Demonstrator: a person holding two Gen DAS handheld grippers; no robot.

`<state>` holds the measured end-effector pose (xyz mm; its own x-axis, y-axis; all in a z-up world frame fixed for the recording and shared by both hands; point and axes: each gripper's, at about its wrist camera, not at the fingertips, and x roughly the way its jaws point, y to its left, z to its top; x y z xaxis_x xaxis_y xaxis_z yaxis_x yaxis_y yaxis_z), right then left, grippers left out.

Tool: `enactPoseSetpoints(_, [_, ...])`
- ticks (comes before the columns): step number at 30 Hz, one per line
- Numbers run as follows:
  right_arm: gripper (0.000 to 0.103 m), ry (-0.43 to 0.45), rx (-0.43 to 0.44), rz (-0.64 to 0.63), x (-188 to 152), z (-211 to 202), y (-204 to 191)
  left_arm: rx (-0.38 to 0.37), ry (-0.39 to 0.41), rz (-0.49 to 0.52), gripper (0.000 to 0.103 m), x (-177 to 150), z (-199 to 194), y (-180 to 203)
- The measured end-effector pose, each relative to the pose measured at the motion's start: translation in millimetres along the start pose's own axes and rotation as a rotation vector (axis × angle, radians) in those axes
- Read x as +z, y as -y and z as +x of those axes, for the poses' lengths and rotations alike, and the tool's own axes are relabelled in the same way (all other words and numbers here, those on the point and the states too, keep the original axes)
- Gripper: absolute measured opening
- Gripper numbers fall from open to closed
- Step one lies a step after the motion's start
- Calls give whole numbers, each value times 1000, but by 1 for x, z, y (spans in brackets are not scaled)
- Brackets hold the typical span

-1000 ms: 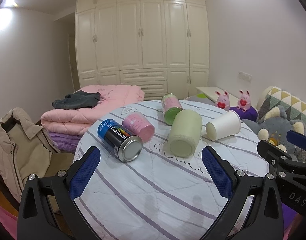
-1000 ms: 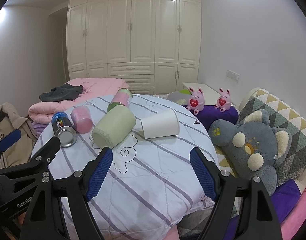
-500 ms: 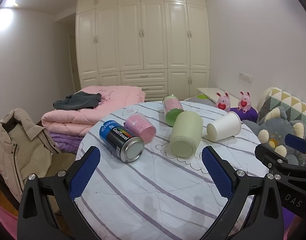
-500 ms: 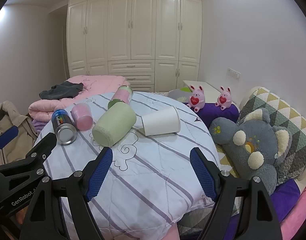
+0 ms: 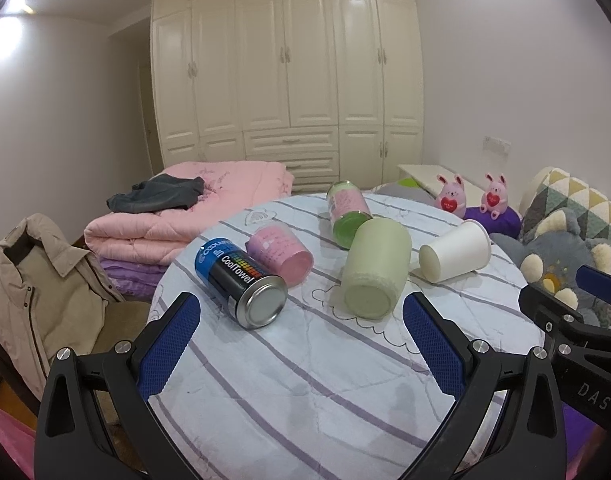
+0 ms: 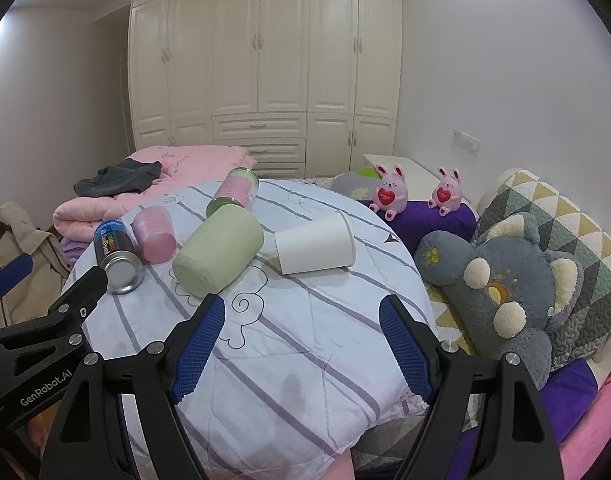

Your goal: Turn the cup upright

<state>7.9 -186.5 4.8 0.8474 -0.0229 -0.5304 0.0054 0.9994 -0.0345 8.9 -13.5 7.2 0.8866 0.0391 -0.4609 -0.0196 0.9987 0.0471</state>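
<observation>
Lying on its side, white cup (image 6: 314,245) sits ahead of right gripper (image 6: 301,340), fingers wide, empty. Left gripper (image 5: 301,344) fingers wide too (green cup (image 5: 375,268) and can (image 5: 241,280) ahead on counter (image 5: 305,380)).

I am in a home bedroom: a tall cream wardrobe (image 5: 289,80) fills the far wall, folded pink quilts (image 5: 173,224) lie stacked beside my table (image 5: 305,380), and plush toys (image 6: 501,292) crowd its right edge.
</observation>
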Motion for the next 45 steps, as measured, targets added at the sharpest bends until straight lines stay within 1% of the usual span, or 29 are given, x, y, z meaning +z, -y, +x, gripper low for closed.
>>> enactPoseSetpoints(6, [81,-34,8,12,10,18,9,-1,-35,19,102,12,21,10])
enactPoseSetpoints(14, [81,-97,6,34,32,55,28,-31,-117,22,102,34,65,28])
enactPoseSetpoints(19, [81,-131,-9,39,50,80,41,-52,-184,14,102,54,99,39])
enactPoseSetpoints(23, [81,-146,-1,60,66,100,52,-71,-222,6,102,74,124,47])
enactPoseSetpoints(25, [81,-155,-11,56,75,111,57,-75,-253,16,102,84,140,53])
enactPoseSetpoints(28, [81,-163,-16,54,89,127,63,-102,-317,36,102,99,165,62])
enactPoseSetpoints(30, [81,-168,-24,51,98,138,68,-97,-359,53,102,108,183,69])
enactPoseSetpoints(33, [81,-183,-35,51,112,157,74,-93,-394,57,102,118,202,75])
enactPoseSetpoints(38, [81,-212,-17,50,126,189,82,-105,-457,69,102,133,236,82])
enactPoseSetpoints(42, [81,-261,-2,38,132,219,86,-106,-524,96,102,139,263,89])
enactPoseSetpoints(45, [81,-307,27,41,134,238,88,-101,-572,81,102,140,281,90])
